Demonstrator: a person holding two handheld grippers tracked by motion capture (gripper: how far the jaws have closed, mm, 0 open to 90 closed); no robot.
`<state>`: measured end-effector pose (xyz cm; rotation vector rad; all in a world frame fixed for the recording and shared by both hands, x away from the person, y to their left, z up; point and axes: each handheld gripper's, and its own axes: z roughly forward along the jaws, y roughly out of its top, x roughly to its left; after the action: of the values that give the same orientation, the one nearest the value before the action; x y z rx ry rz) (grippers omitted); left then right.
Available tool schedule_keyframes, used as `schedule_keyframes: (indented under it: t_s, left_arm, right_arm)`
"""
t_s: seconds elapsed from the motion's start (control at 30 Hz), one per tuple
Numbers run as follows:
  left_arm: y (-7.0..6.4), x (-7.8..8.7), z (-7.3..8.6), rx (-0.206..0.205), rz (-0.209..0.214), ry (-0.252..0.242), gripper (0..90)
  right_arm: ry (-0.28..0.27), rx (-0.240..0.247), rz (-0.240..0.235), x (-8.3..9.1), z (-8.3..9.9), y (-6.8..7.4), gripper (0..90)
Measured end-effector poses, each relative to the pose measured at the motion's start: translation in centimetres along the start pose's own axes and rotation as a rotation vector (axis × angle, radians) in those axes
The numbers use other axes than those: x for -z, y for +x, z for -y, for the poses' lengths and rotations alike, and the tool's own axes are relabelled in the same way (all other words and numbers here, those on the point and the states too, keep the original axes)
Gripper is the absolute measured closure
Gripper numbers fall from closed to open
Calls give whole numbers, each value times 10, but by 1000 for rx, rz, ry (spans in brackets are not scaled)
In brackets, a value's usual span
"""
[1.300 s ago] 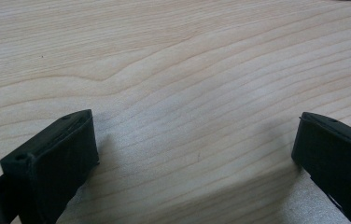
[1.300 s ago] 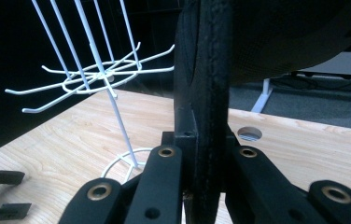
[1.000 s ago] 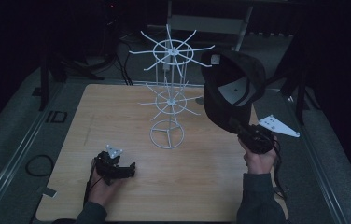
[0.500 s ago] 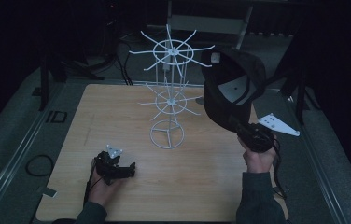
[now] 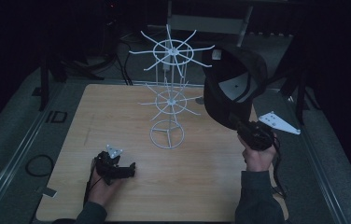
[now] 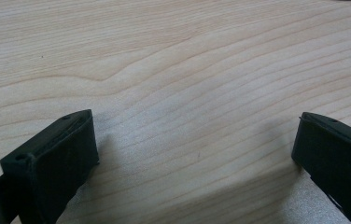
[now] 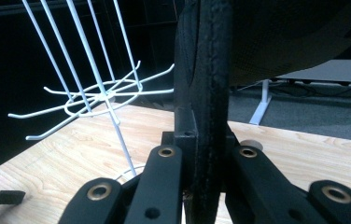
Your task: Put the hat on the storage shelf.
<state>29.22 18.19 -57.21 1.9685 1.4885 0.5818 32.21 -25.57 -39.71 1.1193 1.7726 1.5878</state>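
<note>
A black cap (image 5: 233, 88) hangs in the air at the right of a white wire rack (image 5: 170, 91), held up by its brim. My right gripper (image 5: 239, 125) is shut on that brim (image 7: 208, 116), which stands edge-on between the jaws in the right gripper view. The rack (image 7: 96, 88) has two tiers of spoke hooks on a ring base and stands mid-table. My left gripper (image 5: 129, 170) rests low on the wooden table (image 5: 117, 112) at the front left, open, with bare wood (image 6: 192, 116) between its fingers (image 6: 57, 158).
A grey three-cornered plate (image 5: 278, 122) sticks out beside the right hand. A metal rail (image 5: 19, 140) runs along the table's left side, with a cable loop (image 5: 38, 164) on the grey floor. Dark equipment stands behind the table.
</note>
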Motion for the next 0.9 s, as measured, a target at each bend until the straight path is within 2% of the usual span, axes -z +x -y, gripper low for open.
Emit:
schedule_keyframes:
  t_s: [0.5, 0.9]
  left_arm:
    - [0, 0, 0, 0, 0, 0, 1]
    - [0, 0, 0, -1, 0, 1, 1]
  right_arm:
    - [-3, 2, -4, -6, -4, 3, 866]
    - [-4, 26, -7, -10, -7, 10, 866]
